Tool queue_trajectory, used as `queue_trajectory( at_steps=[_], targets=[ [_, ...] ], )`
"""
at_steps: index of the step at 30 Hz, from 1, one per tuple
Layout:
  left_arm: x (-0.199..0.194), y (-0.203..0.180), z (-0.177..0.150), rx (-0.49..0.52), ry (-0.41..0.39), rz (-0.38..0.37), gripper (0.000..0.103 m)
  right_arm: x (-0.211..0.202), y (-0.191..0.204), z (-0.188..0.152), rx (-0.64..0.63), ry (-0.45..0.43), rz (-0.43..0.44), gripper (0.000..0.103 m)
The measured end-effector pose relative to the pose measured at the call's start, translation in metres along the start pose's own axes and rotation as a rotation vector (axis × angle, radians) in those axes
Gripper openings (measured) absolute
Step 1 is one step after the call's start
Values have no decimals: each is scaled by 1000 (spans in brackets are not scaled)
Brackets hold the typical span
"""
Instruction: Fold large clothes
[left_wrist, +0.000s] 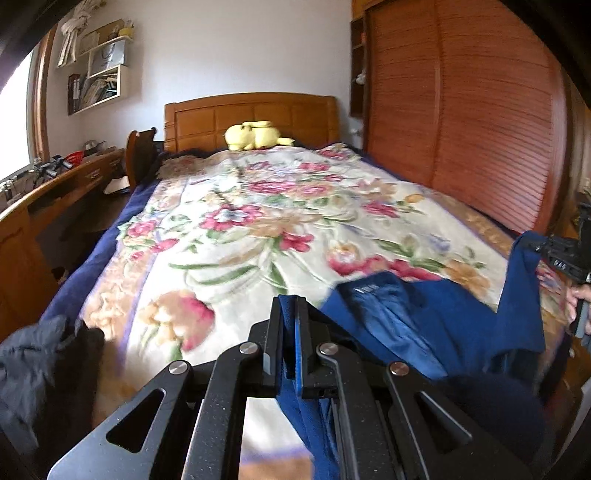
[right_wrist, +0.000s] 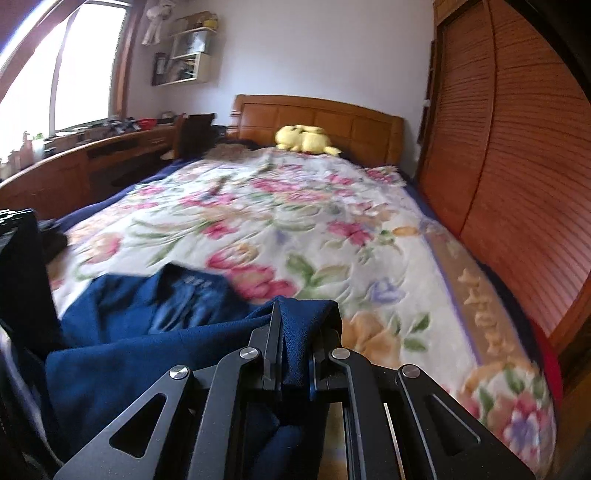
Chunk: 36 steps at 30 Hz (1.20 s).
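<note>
Item: blue garment (left_wrist: 424, 332), being spread over the floral blanket (left_wrist: 258, 221), lower frame. Left gripper (left_wrist: 289, 321) and right gripper (right_wrist: 295, 332) jaws are clamped on its edges. Next: laying flat.

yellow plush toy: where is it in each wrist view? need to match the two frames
Left wrist: yellow plush toy upper centre, at the head of the bed against the wooden headboard.
Right wrist: plush toy upper centre, slightly right, against the same headboard.
Shared landmark: the headboard.
</note>
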<state>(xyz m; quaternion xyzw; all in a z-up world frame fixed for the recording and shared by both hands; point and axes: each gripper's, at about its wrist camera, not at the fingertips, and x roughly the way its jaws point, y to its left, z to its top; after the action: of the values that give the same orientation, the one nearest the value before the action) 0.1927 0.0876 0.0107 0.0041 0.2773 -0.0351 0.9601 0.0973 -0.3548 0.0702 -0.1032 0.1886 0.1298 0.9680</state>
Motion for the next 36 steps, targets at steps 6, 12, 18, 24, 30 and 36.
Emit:
queue_trajectory(
  at_steps=[6, 12, 18, 24, 30, 36],
  targets=[
    [44, 26, 47, -36, 21, 62, 5, 50, -22, 51, 94, 2, -96, 9],
    [89, 24, 43, -76, 131, 25, 5, 106, -3, 47, 99, 183, -53, 23],
    [98, 5, 24, -6, 162, -4, 29, 112, 27, 29, 3, 213, -49, 66],
    [87, -9, 14, -10, 131, -78, 33, 102, 38, 16, -74, 257, 74, 67],
    [84, -19, -13, -42, 113, -112, 33, 103, 51, 3, -112, 279, 149, 67],
    [90, -25, -41, -16, 124, -127, 33, 103, 57, -8, -111, 281, 189, 67]
  ],
)
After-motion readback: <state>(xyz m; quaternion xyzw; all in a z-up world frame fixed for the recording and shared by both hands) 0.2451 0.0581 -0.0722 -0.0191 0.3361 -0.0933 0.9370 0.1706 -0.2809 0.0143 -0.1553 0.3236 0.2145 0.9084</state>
